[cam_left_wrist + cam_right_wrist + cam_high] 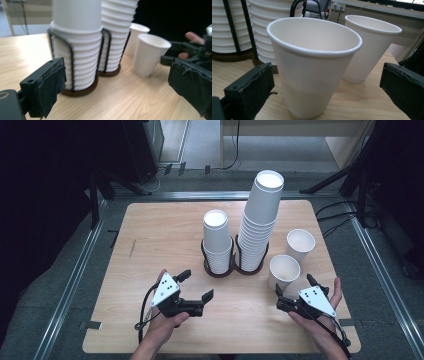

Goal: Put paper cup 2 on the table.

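Two single white paper cups stand upright at the table's right: a near cup (284, 271) and a far cup (300, 245). My right gripper (295, 285) is open just in front of the near cup (314, 72), which stands between the spread jaws with a gap to each pad. The far cup (372, 47) stands behind it. My left gripper (197, 285) is open and holds nothing, in front of the short cup stack (216, 242). Along its jaws I see the short stack (75, 57), the tall stack (116, 37) and the near cup (150, 55).
Both stacks sit in black wire holders (235, 265) at the table's middle; the tall stack (260, 215) leans slightly right. The wooden table (150, 250) has bare room on its left half. Metal rails run around it on the floor.
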The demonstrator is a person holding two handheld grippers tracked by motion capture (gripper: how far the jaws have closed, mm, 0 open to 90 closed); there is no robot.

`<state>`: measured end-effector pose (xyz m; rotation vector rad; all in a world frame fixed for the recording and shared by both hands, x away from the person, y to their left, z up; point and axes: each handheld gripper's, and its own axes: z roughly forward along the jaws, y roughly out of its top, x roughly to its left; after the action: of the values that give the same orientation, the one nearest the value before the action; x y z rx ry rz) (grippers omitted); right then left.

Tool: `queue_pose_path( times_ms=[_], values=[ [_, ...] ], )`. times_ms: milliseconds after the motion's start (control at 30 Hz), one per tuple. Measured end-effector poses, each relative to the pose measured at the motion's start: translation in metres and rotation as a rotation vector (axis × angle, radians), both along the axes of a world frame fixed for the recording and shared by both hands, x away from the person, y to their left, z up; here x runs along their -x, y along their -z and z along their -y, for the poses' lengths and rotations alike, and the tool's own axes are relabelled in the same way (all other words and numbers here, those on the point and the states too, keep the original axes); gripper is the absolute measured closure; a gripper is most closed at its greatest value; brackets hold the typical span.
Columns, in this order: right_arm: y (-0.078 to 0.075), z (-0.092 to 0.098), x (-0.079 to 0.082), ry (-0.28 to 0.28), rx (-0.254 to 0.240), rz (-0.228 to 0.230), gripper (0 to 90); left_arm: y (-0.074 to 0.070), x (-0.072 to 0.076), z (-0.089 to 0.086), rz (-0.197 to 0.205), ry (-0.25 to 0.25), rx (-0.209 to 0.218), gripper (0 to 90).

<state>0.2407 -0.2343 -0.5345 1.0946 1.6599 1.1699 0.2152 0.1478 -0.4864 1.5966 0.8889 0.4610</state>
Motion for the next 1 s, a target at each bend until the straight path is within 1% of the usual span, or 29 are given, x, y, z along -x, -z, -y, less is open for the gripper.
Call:
queue_pose_path(
  times_ms=[100, 167, 233, 333, 400, 533, 733, 1000],
  values=[
    [0.001, 0.003, 0.005, -0.012, 0.003, 0.001, 0.0, 0.007, 0.004, -0.012, -0.016, -0.037, -0.003, 1.9],
    [0.001, 0.005, 0.007, -0.013, 0.005, -0.001, 0.0, 0.009, 0.007, -0.020, -0.018, -0.088, -0.001, 1.9],
    [0.001, 0.007, 0.009, -0.009, 0.009, 0.001, 0.0, 0.011, 0.008, -0.027, -0.025, -0.118, 0.013, 1.9],
    [0.001, 0.012, 0.011, 0.005, -0.009, 0.001, 0.0, 0.016, 0.010, -0.040, -0.033, -0.160, 0.009, 1.9],
    [0.000, 0.017, 0.012, 0.009, -0.011, 0.003, 0.0, 0.019, 0.012, -0.048, -0.038, -0.181, 0.005, 1.9],
    [0.002, 0.024, 0.014, 0.020, -0.003, 0.001, 0.0, 0.023, 0.015, -0.060, -0.046, -0.215, 0.000, 1.8],
    [0.004, 0.034, 0.017, 0.039, -0.003, -0.003, 0.0, 0.031, 0.021, -0.078, -0.061, -0.260, -0.024, 1.9],
    [0.006, 0.047, 0.020, 0.070, -0.003, -0.005, 0.0, 0.038, 0.028, -0.101, -0.079, -0.317, -0.041, 1.9]
  ],
)
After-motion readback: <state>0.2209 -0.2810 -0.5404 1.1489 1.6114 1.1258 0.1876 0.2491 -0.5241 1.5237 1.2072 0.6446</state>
